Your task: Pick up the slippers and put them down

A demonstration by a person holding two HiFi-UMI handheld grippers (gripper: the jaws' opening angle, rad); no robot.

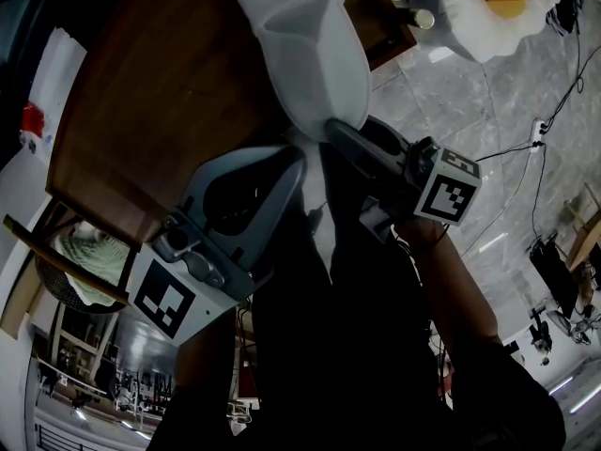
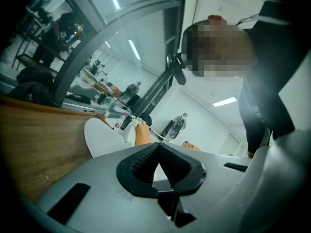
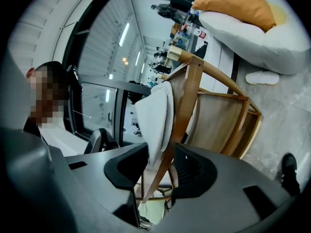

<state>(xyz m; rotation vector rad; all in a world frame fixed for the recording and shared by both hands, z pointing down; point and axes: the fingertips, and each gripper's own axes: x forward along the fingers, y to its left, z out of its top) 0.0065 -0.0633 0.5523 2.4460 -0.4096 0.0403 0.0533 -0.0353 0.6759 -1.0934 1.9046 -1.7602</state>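
Releasing step: we judged the put-down to be in hand, since the white slipper (image 1: 302,59) lay flat on the wooden table (image 1: 160,101) with its heel end at the table's near edge.
Right tool: the right gripper (image 3: 162,165) was released, its jaws standing well apart at that same table edge. The slipper's heel sat between them, close against one pad, and we saw no squeeze on it.
Left tool: the left gripper (image 2: 158,148) was clenched, its jaw tips meeting with nothing between them. It hung over the table's near edge, close by the slipper's heel, and we could not tell whether it touched.
Second slipper: another white slipper (image 3: 262,77) lay on the floor, well apart from the table, with neither tool near it.
Progress: we judged one slipper placed on the table and the other not yet handled.
Next move: we judged that the right gripper needed to draw straight back off the table edge, jaws kept wide so the heel was not dragged along. After that would come a low reach toward the floor slipper, away from the table.
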